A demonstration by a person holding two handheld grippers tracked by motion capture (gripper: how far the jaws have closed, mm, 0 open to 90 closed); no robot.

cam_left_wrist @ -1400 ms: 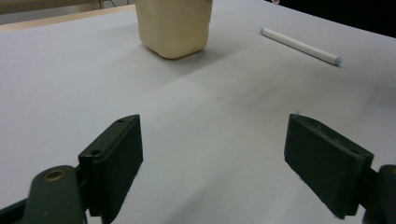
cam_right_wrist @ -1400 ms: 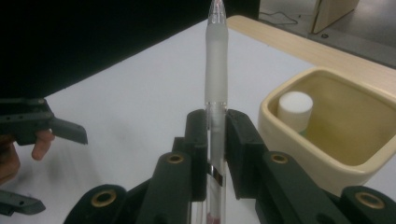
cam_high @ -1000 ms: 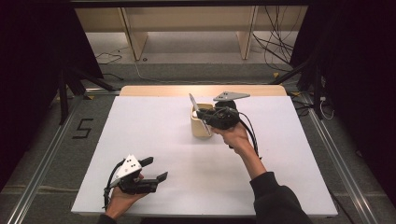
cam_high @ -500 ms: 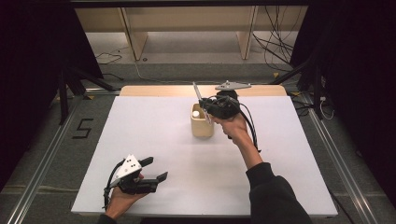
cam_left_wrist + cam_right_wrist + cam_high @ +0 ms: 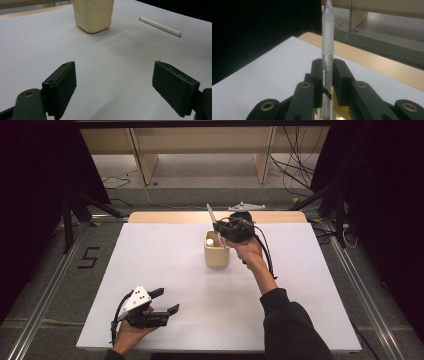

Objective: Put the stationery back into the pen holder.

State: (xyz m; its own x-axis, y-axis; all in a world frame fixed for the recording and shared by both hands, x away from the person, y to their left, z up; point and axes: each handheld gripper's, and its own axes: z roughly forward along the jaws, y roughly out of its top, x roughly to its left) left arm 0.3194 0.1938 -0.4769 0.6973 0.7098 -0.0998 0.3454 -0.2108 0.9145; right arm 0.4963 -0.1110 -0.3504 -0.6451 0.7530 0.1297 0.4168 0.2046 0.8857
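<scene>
Right gripper (image 5: 218, 227) clenched on a clear pen (image 5: 327, 37), held tip-up just above the cream cup (image 5: 216, 251) mid-table; apparently loading pens, one white end already inside. Next: tilt and lower it into the cup mouth. Left gripper (image 5: 165, 302) released, resting near the table's (image 5: 310, 290) white front edge. Room dark; cables on floor behind.

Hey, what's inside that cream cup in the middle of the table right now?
In the high view, the cream cup holds one white stick-like thing poking above its rim. Its lower part and the cup's bottom are hidden by the wall. The right gripper holds a pen above it.
</scene>
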